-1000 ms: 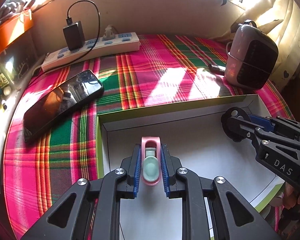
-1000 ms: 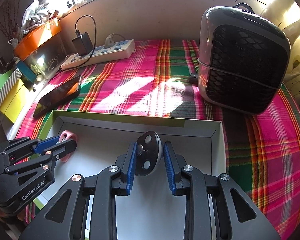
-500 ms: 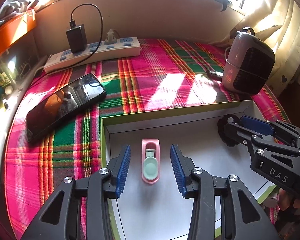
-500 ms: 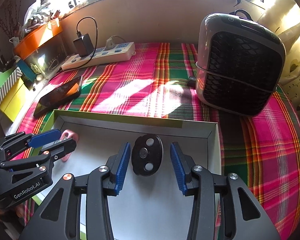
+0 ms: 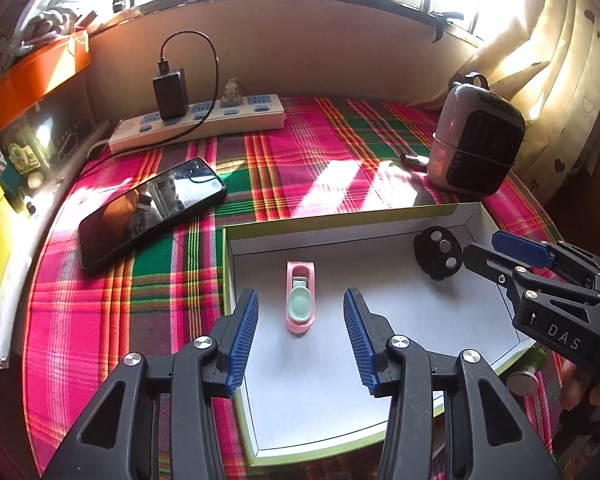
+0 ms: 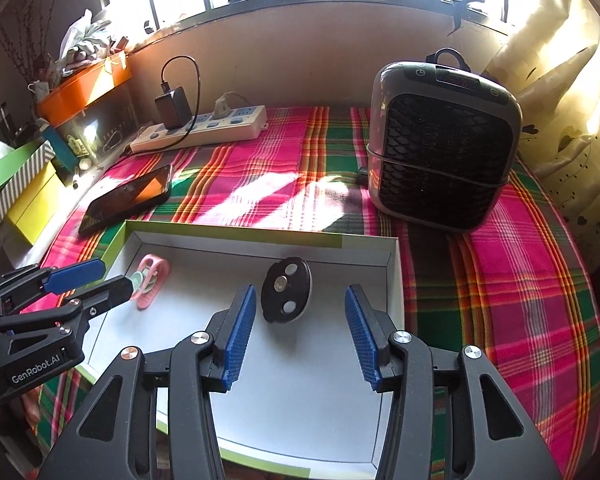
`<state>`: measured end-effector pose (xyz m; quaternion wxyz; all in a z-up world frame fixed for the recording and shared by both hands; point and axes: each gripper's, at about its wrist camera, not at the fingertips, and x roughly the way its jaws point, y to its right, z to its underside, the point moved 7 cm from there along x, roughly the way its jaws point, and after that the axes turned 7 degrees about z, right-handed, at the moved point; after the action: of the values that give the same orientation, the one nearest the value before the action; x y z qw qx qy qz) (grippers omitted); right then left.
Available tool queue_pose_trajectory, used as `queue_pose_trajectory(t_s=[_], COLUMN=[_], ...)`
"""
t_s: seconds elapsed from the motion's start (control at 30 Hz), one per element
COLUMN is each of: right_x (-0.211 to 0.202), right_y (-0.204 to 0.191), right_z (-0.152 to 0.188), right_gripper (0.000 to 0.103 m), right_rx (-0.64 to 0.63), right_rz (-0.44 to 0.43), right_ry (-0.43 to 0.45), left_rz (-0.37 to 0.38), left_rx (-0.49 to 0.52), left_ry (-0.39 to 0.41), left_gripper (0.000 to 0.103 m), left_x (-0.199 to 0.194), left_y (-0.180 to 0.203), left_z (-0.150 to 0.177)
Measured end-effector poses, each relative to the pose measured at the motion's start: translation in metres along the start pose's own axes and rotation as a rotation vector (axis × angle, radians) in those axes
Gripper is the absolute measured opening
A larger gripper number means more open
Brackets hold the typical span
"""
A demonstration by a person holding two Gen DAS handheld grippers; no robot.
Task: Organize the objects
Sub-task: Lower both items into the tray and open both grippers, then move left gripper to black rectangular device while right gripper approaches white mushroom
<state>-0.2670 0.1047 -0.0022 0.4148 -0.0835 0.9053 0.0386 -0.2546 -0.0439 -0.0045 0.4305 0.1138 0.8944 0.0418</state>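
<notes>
both grippers have pulled back and up since a second ago, when each one was clamped on its object; now both objects are lying free in the tray. the left gripper [image 5: 300, 334] is hovering with its two blue pads wide apart, and the one pink clip [image 5: 300, 302] is lying flat on the white floor of the tray [image 5: 380, 222] just ahead, touching neither pad. the right gripper [image 6: 300, 336] is also standing apart, and the one black disc [image 6: 286, 295], with three round spots, is resting near the tray's far right corner. farther away, on the plaid cloth [image 5: 292, 168], one phone [image 5: 152, 210] is lying to the left, one heater [image 6: 440, 156] is standing to the right, and one power strip [image 5: 198, 122] is lying by the wall.
</notes>
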Motion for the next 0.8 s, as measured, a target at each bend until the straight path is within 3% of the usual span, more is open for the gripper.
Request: queue_pose_trajectory(t_s=[0.5, 0.8], right_x=[-0.048, -0.073], right_y=[0.009, 0.007], right_z=[0.031, 0.060], right_gripper=[0.048, 0.049], right_rx=[0.018, 0.002], right_rz=[-0.016, -0.033], right_ry=[0.063, 0.089], left_rz=[-0.002, 0.036], left_rx=[-0.005, -0.045], left_ry=[0.079, 0.068], left_gripper=[0.043, 0.045], left_x=[-0.055, -0.069], left_y=[0.006, 0.008], left_z=[0.032, 0.069])
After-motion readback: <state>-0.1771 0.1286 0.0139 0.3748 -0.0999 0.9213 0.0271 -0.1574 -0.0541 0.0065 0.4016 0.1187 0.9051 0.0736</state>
